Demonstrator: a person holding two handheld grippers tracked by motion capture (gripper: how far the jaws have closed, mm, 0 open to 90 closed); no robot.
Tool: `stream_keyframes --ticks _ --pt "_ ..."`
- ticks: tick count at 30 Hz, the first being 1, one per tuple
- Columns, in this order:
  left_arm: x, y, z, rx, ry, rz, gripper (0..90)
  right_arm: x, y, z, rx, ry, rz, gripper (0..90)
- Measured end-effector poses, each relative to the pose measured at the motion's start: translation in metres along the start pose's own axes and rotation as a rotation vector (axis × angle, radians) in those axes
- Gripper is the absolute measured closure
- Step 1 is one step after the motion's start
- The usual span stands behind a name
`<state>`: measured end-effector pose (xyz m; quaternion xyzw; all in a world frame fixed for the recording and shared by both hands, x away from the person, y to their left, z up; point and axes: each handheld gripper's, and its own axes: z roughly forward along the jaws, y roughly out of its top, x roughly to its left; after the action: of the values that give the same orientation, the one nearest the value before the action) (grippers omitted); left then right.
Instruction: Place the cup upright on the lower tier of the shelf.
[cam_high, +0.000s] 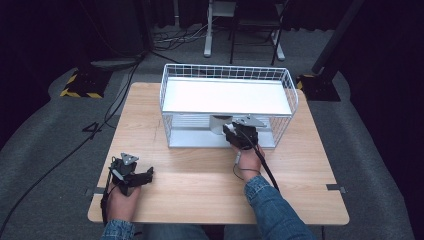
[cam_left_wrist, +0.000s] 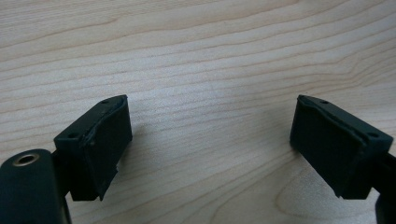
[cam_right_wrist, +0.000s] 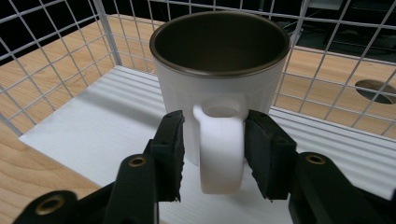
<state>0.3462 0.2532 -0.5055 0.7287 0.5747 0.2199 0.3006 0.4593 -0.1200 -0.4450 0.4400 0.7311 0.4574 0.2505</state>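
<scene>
A white mug (cam_right_wrist: 219, 74) with a dark metal inside stands upright on the lower white shelf (cam_right_wrist: 93, 126) of a white wire rack (cam_high: 290, 90). In the high view the mug (cam_high: 218, 124) shows under the rack's top shelf. My right gripper (cam_right_wrist: 214, 154) reaches into the rack, and its jaws straddle the mug's handle (cam_right_wrist: 219, 149). A thin gap shows on the left side, while the right pad is close or touching. My left gripper (cam_high: 148, 176) rests near the table's front left, its fingers (cam_left_wrist: 100, 140) wide open over bare wood with nothing between them.
The wooden table (cam_high: 200, 175) has free room in front of the rack. The rack's wire walls (cam_right_wrist: 56, 60) close in around the mug at the back and sides. A cable (cam_high: 267, 172) trails from the right gripper along the forearm.
</scene>
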Motion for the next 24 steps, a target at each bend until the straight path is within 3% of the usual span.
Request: stream_keyframes --ticks 14,24 --pt "0.000 0.000 0.000 0.001 -0.001 -0.002 13.0 0.000 0.004 -0.014 -0.017 0.046 0.033 50.4" --pt "0.000 0.000 0.000 0.001 -0.002 -0.003 13.0 0.001 0.009 -0.045 -0.025 0.118 0.021 47.3"
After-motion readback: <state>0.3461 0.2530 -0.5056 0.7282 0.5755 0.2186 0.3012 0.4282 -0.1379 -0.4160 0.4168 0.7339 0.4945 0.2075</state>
